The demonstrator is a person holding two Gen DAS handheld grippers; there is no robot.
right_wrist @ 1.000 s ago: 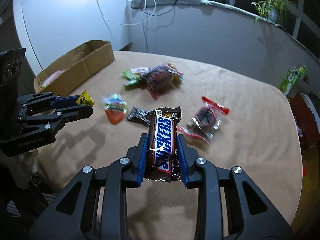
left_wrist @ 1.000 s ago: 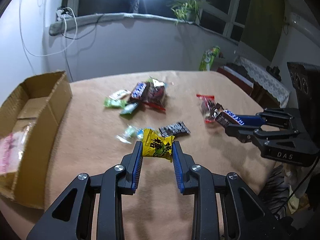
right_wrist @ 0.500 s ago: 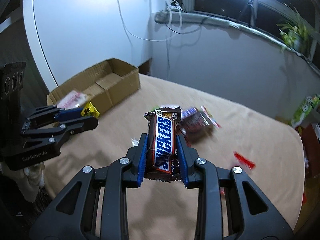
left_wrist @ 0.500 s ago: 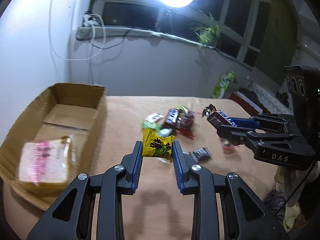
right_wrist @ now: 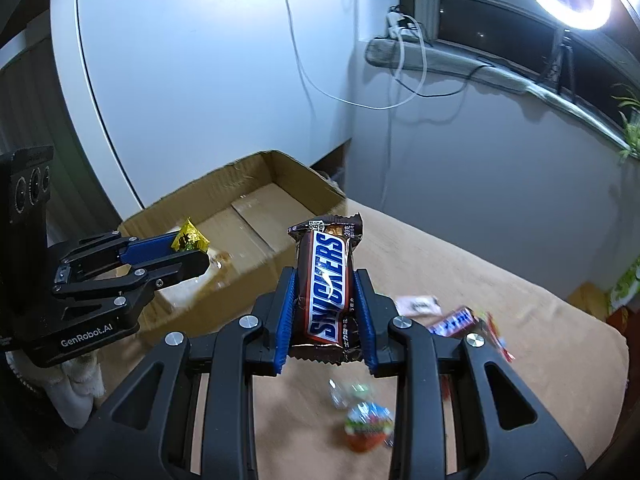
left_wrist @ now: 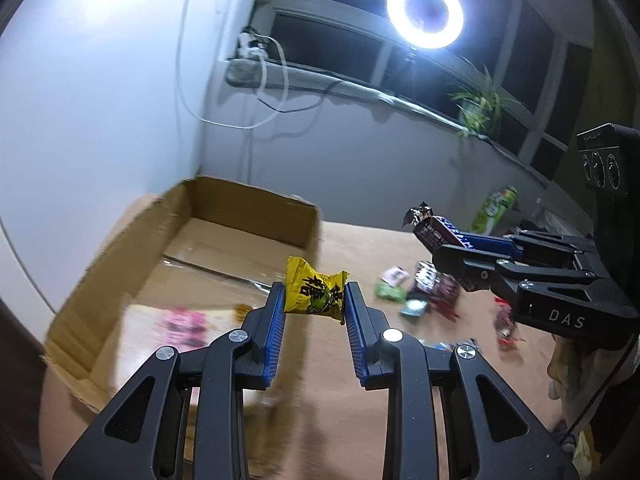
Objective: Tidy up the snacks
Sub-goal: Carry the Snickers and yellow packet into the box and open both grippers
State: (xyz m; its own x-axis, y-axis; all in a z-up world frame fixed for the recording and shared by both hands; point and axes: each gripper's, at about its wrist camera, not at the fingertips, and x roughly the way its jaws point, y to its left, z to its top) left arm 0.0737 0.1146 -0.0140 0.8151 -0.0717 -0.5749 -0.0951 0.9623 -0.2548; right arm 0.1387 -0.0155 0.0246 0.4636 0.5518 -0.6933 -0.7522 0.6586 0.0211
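My left gripper (left_wrist: 314,294) is shut on a yellow candy packet (left_wrist: 316,294) and hangs in the air near the right wall of an open cardboard box (left_wrist: 224,216). In the right wrist view that left gripper (right_wrist: 196,250) with the yellow packet (right_wrist: 189,237) hovers over the box (right_wrist: 256,184). My right gripper (right_wrist: 326,280) is shut on a Snickers bar (right_wrist: 329,276), held upright above the tan tablecloth (right_wrist: 540,344), right of the box. In the left wrist view the right gripper (left_wrist: 438,246) shows at right with the bar (left_wrist: 434,230).
A pink packet (left_wrist: 184,324) lies inside the box. Several loose snacks (left_wrist: 420,292) are scattered on the cloth; a round wrapped sweet (right_wrist: 368,426) lies near my right gripper. A ring light (left_wrist: 425,12), a potted plant (left_wrist: 476,104) and cables sit along the windowsill behind.
Both grippers have swung left and slightly up from the snack pile toward the cardboard box, each keeping its snack. The box has come from the far left into the middle of both views.
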